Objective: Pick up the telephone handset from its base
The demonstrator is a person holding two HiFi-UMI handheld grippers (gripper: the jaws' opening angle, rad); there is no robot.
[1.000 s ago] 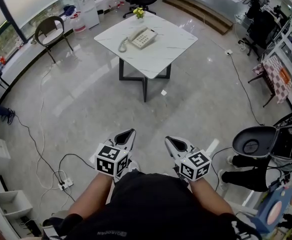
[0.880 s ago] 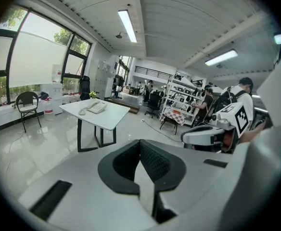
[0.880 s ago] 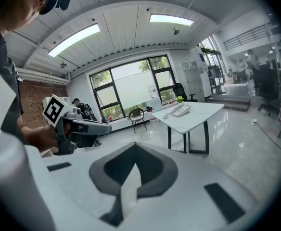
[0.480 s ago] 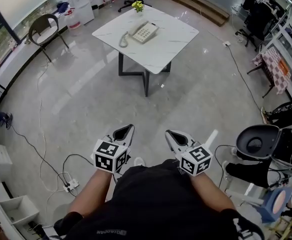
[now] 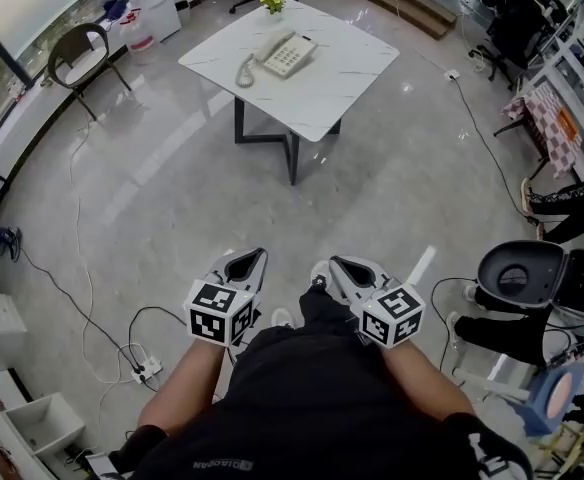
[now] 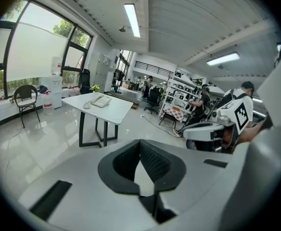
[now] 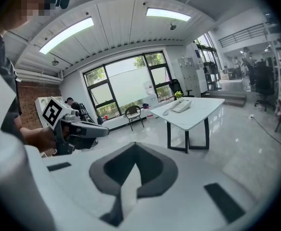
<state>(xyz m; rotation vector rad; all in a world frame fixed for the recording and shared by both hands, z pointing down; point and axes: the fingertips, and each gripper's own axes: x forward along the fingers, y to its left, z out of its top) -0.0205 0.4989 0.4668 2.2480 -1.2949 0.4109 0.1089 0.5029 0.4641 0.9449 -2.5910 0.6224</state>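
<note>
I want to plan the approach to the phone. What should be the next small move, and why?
Probably step forward toward the table. The telephone sits on it, far ahead. The left gripper and the right gripper are both shut and empty, held close in, so I judge the telephone out of reach from here.

open floor [image 5: 372,198] from left gripper [image 5: 245,264] and right gripper [image 5: 343,266] to table [image 5: 317,93]; chair [image 5: 82,53] well aside

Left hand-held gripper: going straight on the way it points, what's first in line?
Probably the glossy floor, short of the white table. The left hand-held gripper tilts slightly downward, and nothing stands in between. Depth is hard to judge.
</note>
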